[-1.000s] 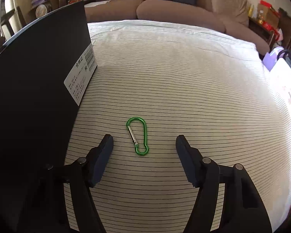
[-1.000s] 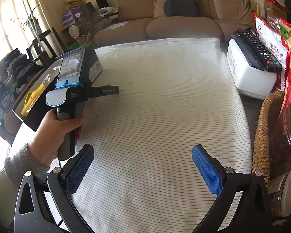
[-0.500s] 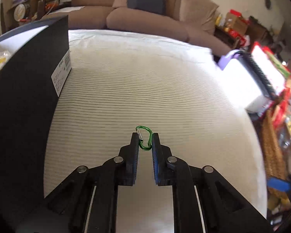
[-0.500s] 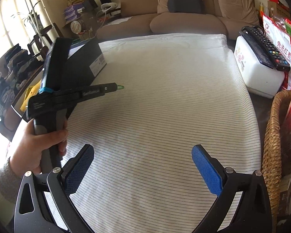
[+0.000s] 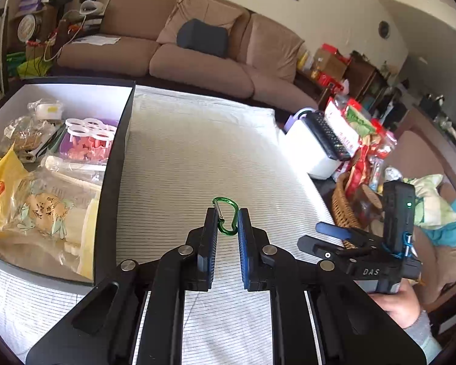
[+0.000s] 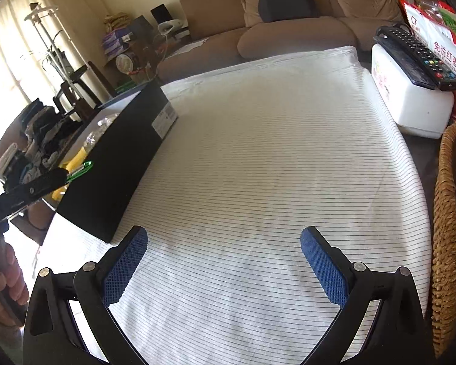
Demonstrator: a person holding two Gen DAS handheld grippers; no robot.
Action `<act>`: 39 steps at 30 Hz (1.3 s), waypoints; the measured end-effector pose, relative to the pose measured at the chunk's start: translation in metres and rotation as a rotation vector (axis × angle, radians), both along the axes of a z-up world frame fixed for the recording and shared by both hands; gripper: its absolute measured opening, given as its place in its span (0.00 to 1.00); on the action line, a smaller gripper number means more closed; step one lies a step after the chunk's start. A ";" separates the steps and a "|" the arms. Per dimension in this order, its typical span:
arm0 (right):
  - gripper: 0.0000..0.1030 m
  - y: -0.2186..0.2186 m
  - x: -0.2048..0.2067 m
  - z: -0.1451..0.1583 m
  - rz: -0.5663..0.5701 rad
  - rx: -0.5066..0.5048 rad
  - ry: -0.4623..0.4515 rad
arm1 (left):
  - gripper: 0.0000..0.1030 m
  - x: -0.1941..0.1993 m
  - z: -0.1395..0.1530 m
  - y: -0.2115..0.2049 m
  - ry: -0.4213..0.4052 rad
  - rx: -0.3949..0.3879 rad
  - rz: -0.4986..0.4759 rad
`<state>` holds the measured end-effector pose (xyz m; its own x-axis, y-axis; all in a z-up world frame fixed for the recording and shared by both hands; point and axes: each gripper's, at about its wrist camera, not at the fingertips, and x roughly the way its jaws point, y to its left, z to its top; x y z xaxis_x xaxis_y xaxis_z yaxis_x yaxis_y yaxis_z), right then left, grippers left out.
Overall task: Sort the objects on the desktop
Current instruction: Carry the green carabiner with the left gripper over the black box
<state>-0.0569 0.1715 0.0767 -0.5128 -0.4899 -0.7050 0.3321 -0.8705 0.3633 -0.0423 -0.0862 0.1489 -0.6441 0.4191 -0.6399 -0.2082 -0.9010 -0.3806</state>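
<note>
my right gripper [image 6: 223, 261] hangs open over the striped cloth [image 6: 258, 152], nothing between the pads. at left my left gripper [image 6: 64, 176] pinches a green carabiner [image 6: 81, 170] beside the black box [image 6: 121, 164].

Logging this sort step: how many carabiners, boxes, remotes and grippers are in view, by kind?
Carabiner: 1
Box: 1
Remote: 1
Grippers, left and right: 2
Total: 5
</note>
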 end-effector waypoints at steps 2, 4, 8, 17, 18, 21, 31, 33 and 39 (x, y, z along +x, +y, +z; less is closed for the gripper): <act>1.00 -0.006 0.001 0.003 0.020 -0.048 -0.007 | 0.12 0.006 0.006 -0.014 0.006 0.009 0.015; 1.00 -0.015 0.004 0.007 0.037 -0.060 -0.001 | 0.12 0.007 0.013 -0.029 0.005 0.020 0.030; 1.00 -0.040 0.007 0.028 0.100 -0.101 0.025 | 0.12 0.003 0.030 -0.059 -0.001 0.040 0.030; 0.81 -0.143 -0.042 0.100 0.346 -0.543 -0.129 | 0.12 0.015 0.069 -0.120 0.098 0.030 0.025; 0.72 -0.154 -0.052 0.101 0.346 -0.593 -0.170 | 0.12 0.016 0.072 -0.125 0.108 0.033 0.027; 0.58 -0.190 -0.071 0.101 0.389 -0.637 -0.265 | 0.12 0.013 0.076 -0.140 0.132 0.048 0.024; 0.24 -0.253 -0.114 0.064 0.370 -0.726 -0.444 | 0.12 -0.020 0.059 -0.176 0.172 0.063 0.023; 0.14 -0.257 -0.123 0.060 0.361 -0.715 -0.433 | 0.12 -0.030 0.051 -0.182 0.173 0.062 0.031; 0.08 -0.281 -0.145 0.056 0.353 -0.562 -0.355 | 0.13 -0.074 0.026 -0.194 0.136 0.053 0.043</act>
<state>-0.2019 -0.1091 0.1331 -0.0467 -0.9180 -0.3938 0.3373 -0.3856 0.8588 -0.1164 -0.2799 0.1745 -0.7414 0.4206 -0.5229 -0.2231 -0.8893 -0.3991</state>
